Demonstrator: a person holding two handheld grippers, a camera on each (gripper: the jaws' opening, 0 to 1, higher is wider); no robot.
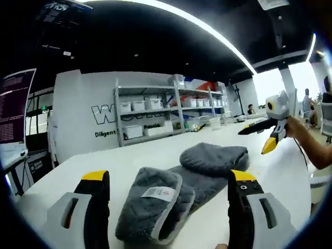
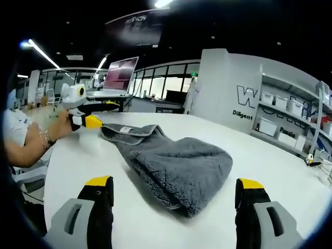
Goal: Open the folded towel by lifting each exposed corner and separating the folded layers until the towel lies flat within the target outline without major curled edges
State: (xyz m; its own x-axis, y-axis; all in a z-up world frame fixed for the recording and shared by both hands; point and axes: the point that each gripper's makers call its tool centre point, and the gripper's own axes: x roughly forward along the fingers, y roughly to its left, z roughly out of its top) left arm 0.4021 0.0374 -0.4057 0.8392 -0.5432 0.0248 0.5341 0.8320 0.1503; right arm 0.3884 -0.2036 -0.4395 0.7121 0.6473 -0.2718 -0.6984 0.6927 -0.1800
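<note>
A: How is the towel (image 1: 176,194) positioned?
B: It is laid folded and bunched on the white worktop (image 1: 155,150). In the left gripper view, a grey-edged fold carrying a white label (image 1: 158,193) is seen nearest the camera, with a rounded hump at the far end. In the right gripper view, the towel (image 2: 174,163) is seen from the opposite end, the hump nearest and the labelled edge farthest.

A: What is the state of the left tool (image 1: 168,181)?
B: Its jaws are held wide apart, one at each side of the towel's near end. Nothing is gripped. In the right gripper view the left tool (image 2: 96,122) is seen just beside the labelled edge, held by a hand (image 2: 59,127); whether contact is made cannot be told.

A: And the right tool (image 2: 174,189)?
B: Its jaws are likewise spread, with nothing between them. In the left gripper view it (image 1: 270,136) is held above the worktop, apart from the towel.

A: Are containers observed?
B: White bins (image 1: 139,106) are stored on a shelf rack (image 1: 171,111) behind the worktop; their contents cannot be told
</note>
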